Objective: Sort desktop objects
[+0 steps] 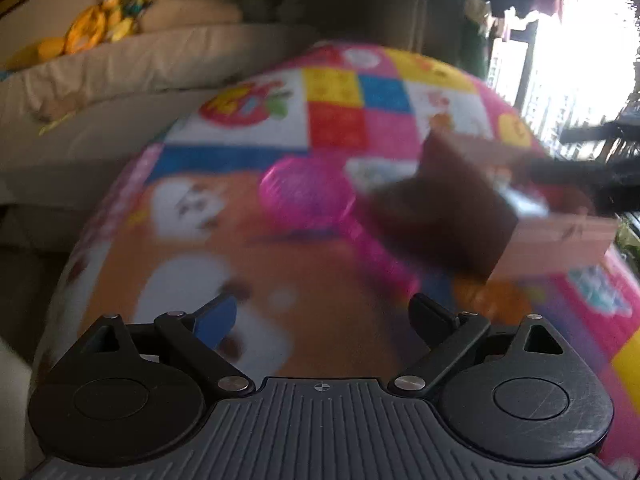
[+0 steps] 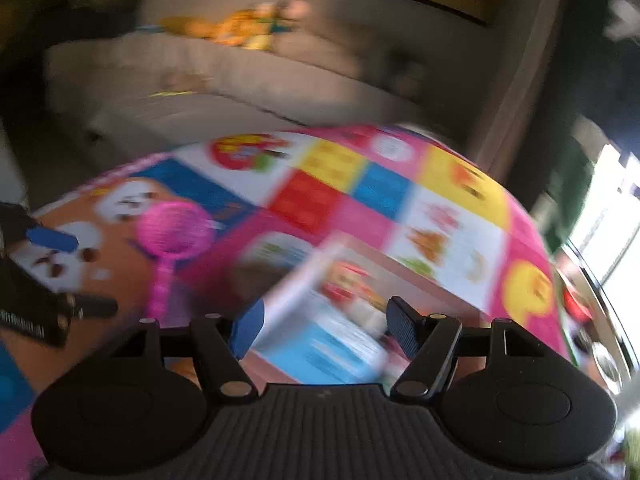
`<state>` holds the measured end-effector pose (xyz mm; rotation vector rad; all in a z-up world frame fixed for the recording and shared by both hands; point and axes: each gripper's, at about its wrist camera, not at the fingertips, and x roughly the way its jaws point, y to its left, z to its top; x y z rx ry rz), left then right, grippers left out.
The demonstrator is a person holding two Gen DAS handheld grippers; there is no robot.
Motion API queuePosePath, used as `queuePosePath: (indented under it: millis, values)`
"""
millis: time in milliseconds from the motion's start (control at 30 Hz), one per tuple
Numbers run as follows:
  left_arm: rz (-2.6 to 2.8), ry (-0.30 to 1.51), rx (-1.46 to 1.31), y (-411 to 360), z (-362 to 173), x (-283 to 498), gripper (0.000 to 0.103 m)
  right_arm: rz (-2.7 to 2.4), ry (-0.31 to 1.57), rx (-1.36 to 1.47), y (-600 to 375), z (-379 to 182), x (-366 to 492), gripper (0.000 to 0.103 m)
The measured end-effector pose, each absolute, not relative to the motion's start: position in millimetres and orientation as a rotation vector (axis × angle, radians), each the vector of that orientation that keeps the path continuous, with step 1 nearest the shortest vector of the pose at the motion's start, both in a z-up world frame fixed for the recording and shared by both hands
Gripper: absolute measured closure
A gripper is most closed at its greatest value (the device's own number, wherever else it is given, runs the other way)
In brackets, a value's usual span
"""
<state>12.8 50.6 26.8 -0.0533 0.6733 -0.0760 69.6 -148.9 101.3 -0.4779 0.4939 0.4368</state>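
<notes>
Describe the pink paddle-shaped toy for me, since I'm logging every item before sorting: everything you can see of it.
The pink toy looks like translucent bright magenta plastic: a round, ribbed or meshed head with a straight handle running toward the cameras. It lies flat on the colorful patchwork mat, head over the orange panel. In the left view the cardboard box hides part of the handle; contact is unclear. Neither gripper touches it. Motion blur hides finer detail.

1 pink scoop (image 1: 308, 196), 1 box (image 1: 560, 236), 2 tools (image 1: 324, 320) (image 2: 324, 328)
</notes>
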Motion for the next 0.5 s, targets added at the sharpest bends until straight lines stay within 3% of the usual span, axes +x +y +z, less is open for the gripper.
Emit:
queuePosePath:
  millis: [100,233,367,500]
  values:
    - [-0.066,0.683,-0.064,62,21,1,0.005,0.532,0.498,-0.535,-97,94,80,0.038]
    - [-0.09,0.671,-0.09,69,16,-6,0.003,0.647,0.588,-0.597,-30,74,100,0.072]
    - [-0.109,0.657,-0.137,73,15,-10,0.003,0.648,0.657,-0.658,16,44,116,0.073]
    - [-0.113,0.655,-0.156,75,14,-10,0.002,0.591,0.606,-0.788,36,21,116,0.078]
